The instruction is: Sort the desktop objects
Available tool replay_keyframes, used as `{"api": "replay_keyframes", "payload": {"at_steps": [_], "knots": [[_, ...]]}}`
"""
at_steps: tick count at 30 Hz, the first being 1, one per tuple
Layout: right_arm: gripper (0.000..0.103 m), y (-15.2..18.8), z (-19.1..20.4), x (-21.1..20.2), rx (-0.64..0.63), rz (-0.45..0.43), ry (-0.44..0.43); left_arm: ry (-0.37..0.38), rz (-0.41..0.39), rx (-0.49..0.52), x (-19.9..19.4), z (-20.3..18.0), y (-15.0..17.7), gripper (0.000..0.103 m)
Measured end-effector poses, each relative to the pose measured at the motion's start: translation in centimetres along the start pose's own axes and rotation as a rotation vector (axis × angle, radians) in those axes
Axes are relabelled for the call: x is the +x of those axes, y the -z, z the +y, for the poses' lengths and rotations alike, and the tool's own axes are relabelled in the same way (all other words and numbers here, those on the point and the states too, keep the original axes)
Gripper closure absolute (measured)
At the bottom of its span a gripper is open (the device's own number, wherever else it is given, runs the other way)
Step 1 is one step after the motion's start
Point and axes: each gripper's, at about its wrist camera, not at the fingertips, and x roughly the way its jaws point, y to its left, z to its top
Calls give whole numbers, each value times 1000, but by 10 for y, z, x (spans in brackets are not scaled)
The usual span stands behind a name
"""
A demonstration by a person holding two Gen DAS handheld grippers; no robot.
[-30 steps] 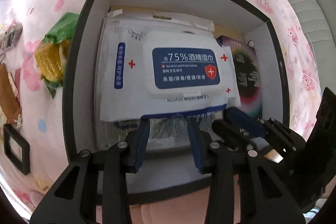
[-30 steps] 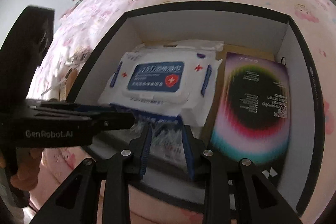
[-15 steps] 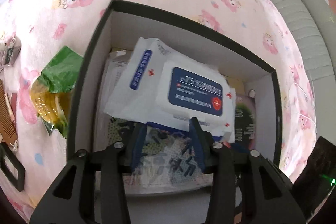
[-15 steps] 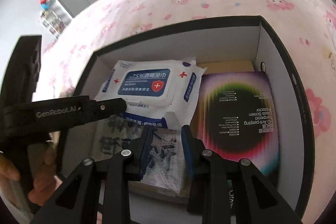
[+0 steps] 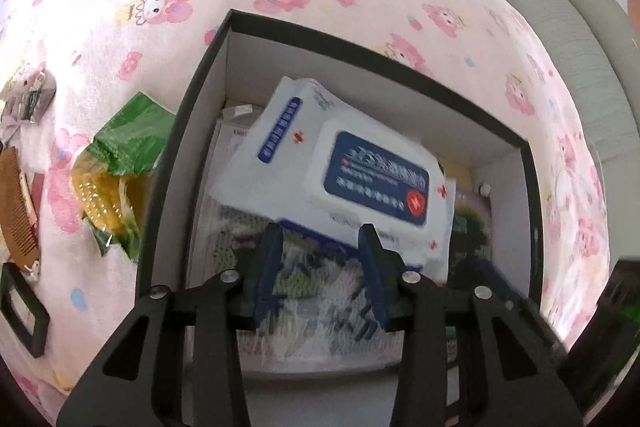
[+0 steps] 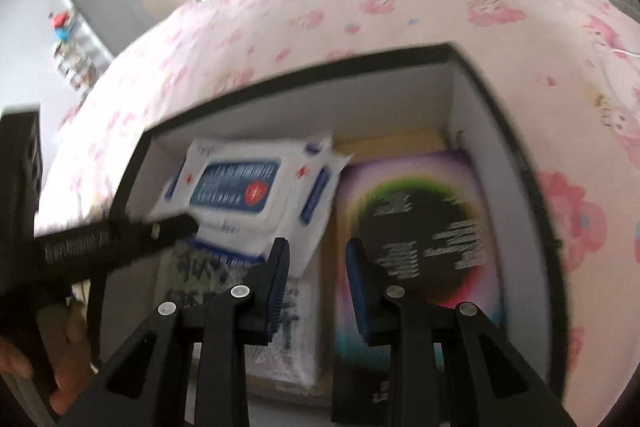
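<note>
A black box with white inner walls (image 5: 192, 131) (image 6: 472, 107) sits on the pink cartoon cloth. Inside lie a white and blue alcohol wipes pack (image 5: 340, 167) (image 6: 248, 187), tilted over a clear printed packet (image 5: 320, 299) (image 6: 288, 339), and a dark rainbow-ringed box (image 6: 420, 227) on the right. My left gripper (image 5: 320, 263) is open above the printed packet at the pack's near edge. My right gripper (image 6: 316, 275) is open and empty over the box. The left gripper's fingers (image 6: 160, 231) show in the right wrist view against the pack.
Left of the box lie a green and yellow snack bag (image 5: 116, 163), a brown comb (image 5: 16, 203), a small black frame (image 5: 24, 311) and a small packet (image 5: 28, 95). A grey sofa edge (image 5: 560, 19) is at the right. Shelves and a door (image 6: 104, 7) stand beyond.
Both grippers have risen and pulled back from the box. The wipes pack has turned and tilted. The right gripper has shifted to the right and its jaws have widened off the printed packet.
</note>
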Motion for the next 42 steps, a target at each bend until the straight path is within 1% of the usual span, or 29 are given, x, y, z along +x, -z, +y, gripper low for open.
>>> {"api": "replay_keyframes", "payload": {"at_steps": [1,2,4,7,9,11,13,14,15,16,17,18,20,22,25,28,31,34,35,38,40,41,42], "knots": [[77,1,-5,-4,28,7,-15,19,15,-4,-1,0,2,64],[77,3,-8,-6,49,27,-49,38,29,-8,-3,-1,4,63],[77,9,-8,-3,75,80,-135,78,58,-16,-3,-3,6,62],[77,16,3,13,58,156,-154,103,102,-2,3,-11,8,62],[77,19,2,18,70,172,-123,118,137,17,9,-21,10,62],[77,17,-1,7,67,117,-64,116,165,43,16,-33,11,62],[77,15,-2,-5,53,56,-2,87,174,55,24,-42,10,61],[77,14,-1,-12,35,20,44,73,178,60,28,-46,9,61],[77,14,-2,-13,28,5,68,59,181,60,32,-47,9,61],[77,14,-3,-11,26,1,87,45,183,61,37,-49,8,61],[77,12,-5,-5,34,20,97,44,180,55,39,-50,7,61],[77,10,-7,1,44,38,100,63,168,38,40,-49,4,61],[77,7,-8,8,69,62,67,98,142,4,41,-48,-2,61],[77,7,-5,7,65,55,52,118,119,-33,42,-48,-10,61],[77,8,1,7,40,39,58,146,138,-77,46,-47,-15,61],[77,11,1,13,42,72,47,163,123,-51,38,-43,-5,61],[77,12,5,15,37,81,24,166,130,-10,25,-37,9,61],[77,18,18,13,-1,88,1,147,114,-17,10,-27,19,60],[77,20,22,15,-8,102,-16,134,113,-25,9,-24,21,60],[74,27,26,27,7,179,-94,104,137,-45,11,-20,24,60],[74,31,28,35,17,230,-146,83,152,-59,12,-17,27,60],[74,32,28,38,17,244,-161,73,160,-65,13,-16,28,60],[74,29,27,39,6,232,-150,63,168,-72,14,-15,29,60]]}}
